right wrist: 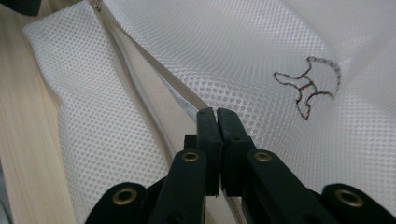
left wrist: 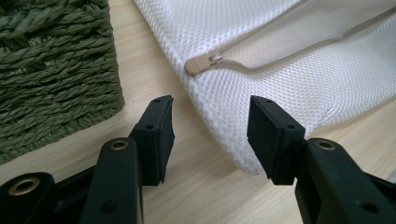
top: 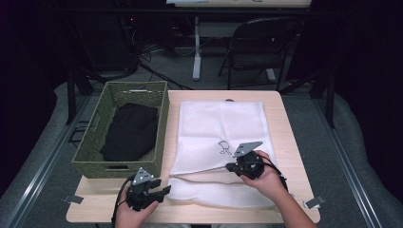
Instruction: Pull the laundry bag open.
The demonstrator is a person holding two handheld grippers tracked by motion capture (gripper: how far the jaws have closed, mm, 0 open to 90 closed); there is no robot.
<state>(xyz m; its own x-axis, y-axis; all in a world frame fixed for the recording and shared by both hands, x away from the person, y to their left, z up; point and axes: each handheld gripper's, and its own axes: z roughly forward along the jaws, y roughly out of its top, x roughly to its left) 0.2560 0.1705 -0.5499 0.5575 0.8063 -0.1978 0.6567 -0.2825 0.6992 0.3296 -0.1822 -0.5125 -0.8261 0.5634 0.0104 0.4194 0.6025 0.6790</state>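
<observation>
White mesh laundry bag [top: 219, 137] spread flat on the light wooden table [top: 290, 142], just right of the green woven basket [top: 95, 142], near edge hanging a little short of the table's front edge. Zip opening running across the bag's near part, parted into a gap. Small brown embroidered outline [right wrist: 308, 86] on the mesh, beyond the zip.

Right gripper [top: 236, 166] over the bag's near half, jaws pressed together on the upper edge of the zip opening, a thin strip of fabric pinched between the pads in the right gripper view, that edge drawn up off the lower layer. Grey three-cornered plate [top: 247, 148] tilted on top, hand [top: 266, 178] wrapped round the body from the bag's right.

Left gripper [top: 159, 192] low at the bag's near left corner, between bag and basket's front, jaws roughly half apart, nothing between them. In the left gripper view, bag corner lying just past the right pad [left wrist: 273, 135], bare table under the gap, metal zip pull [left wrist: 203, 63] resting on the mesh a little beyond, basket wall close on the left.

Black folded garment [top: 130, 130] lying inside the basket, left of the bag.
</observation>
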